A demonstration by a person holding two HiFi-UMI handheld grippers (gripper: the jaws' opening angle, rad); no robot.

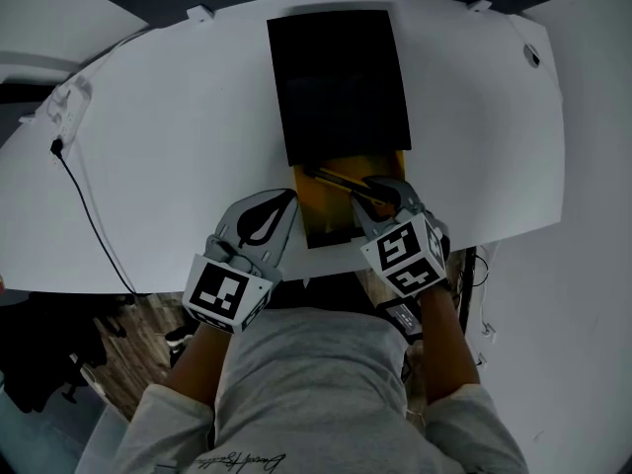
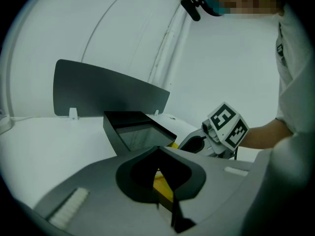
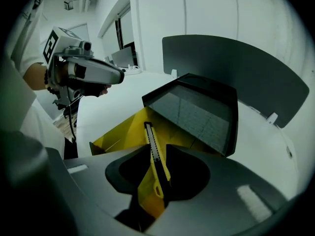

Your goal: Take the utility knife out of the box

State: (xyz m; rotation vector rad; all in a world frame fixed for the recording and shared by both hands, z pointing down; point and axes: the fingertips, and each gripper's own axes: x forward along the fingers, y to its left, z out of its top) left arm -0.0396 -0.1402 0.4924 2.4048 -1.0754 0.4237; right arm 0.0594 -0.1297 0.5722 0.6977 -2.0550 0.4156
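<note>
- One yellow-and-black utility knife lies in the yellow cardboard tray, between the right gripper's released fingers.
- The left gripper's fingers are clenched together, empty, beside the tray.

Grey sweatshirt w/ long sleeves, script print at hem, left gripper & right gripper grey shells, b/w marker cubes

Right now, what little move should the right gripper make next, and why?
Probably the right gripper should close its jaws on the knife. The jaws stand apart with the knife's handle between them, and the knife is lying in the yellow tray, so nothing grips it yet. It likely can't be lifted out until they pinch it.
</note>
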